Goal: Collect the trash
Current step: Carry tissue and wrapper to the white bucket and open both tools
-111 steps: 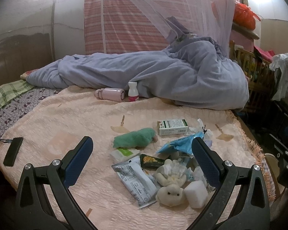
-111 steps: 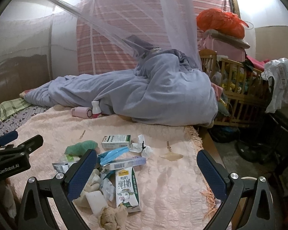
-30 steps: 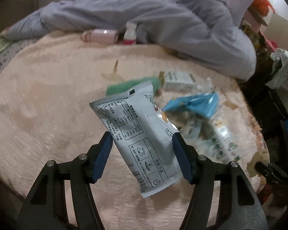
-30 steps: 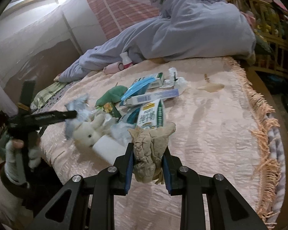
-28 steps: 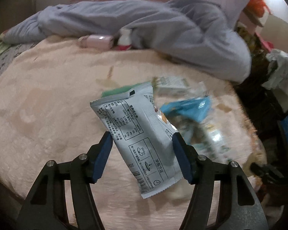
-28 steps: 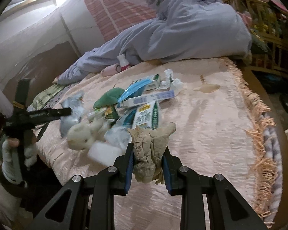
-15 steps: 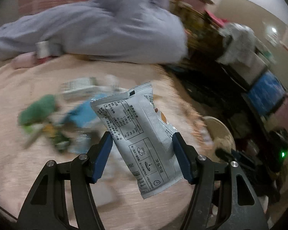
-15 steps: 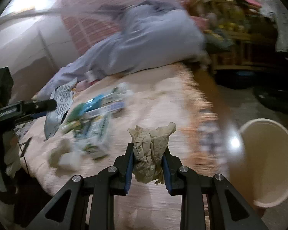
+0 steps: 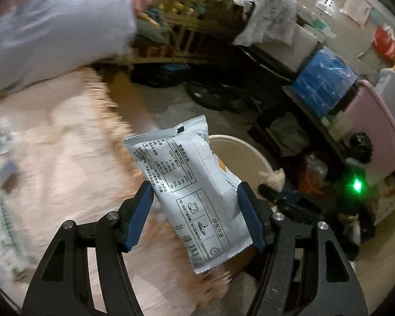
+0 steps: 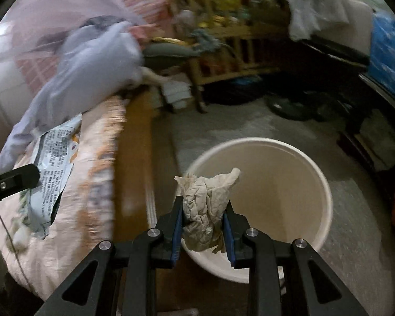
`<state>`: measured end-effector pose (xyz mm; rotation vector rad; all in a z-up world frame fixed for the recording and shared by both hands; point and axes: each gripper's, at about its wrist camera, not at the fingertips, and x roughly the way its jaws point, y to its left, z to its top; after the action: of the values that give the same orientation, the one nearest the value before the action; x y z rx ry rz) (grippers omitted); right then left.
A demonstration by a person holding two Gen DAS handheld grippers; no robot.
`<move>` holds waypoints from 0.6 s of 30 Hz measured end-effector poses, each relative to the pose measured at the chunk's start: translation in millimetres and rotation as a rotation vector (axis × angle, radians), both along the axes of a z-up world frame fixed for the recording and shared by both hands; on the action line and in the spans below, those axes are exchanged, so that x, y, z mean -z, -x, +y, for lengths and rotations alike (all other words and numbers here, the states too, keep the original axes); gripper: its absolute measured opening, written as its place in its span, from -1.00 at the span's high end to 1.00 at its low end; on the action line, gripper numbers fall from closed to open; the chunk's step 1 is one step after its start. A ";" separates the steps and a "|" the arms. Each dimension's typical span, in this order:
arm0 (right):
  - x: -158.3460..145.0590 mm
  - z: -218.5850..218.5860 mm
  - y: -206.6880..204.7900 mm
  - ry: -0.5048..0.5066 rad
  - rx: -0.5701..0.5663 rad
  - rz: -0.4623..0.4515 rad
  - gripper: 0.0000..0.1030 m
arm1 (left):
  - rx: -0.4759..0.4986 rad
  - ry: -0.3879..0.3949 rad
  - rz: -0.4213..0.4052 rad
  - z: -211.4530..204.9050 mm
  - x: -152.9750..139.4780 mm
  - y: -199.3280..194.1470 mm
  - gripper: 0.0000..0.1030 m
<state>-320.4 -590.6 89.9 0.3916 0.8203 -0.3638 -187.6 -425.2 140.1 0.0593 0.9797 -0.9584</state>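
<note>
My left gripper (image 9: 196,204) is shut on a grey printed snack packet (image 9: 194,184), held up over the fringed edge of the bed. Behind the packet shows the rim of a cream bucket (image 9: 239,146) on the floor. My right gripper (image 10: 202,220) is shut on a crumpled beige paper wad (image 10: 204,205), just over the near rim of that cream bucket (image 10: 297,184). In the right wrist view the left gripper (image 10: 13,180) with its packet (image 10: 51,163) appears at the far left above the bed. The right gripper with its wad (image 9: 272,179) shows past the bucket in the left wrist view.
The bed with a peach blanket (image 9: 52,158) carries leftover litter at its left edge, blurred. A lilac duvet (image 10: 87,63) lies at the back. A wooden cot (image 10: 223,52), a blue box (image 9: 326,81), a pink bin (image 9: 374,131) and dark clutter ring the grey floor (image 10: 250,123).
Both grippers have swung right from over the litter on the bed to the bed's edge and the bucket. The packet and the paper wad stay gripped.
</note>
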 end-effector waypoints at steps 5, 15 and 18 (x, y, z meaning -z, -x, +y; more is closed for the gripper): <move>14.1 -27.8 11.3 -0.027 0.080 0.018 0.47 | 0.041 0.060 0.044 -44.0 9.8 -3.6 -0.31; 34.5 -55.6 18.1 -0.084 0.161 0.047 -0.33 | 0.079 0.039 0.074 -77.5 27.2 -2.4 -0.32; 36.4 -53.6 19.7 -0.095 0.163 0.055 -0.33 | 0.080 0.033 0.073 -74.8 29.2 -0.7 -0.32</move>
<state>-340.1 -644.2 53.4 0.5405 0.8642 -0.4904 -187.0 -499.9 111.0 0.0369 1.0343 -1.0562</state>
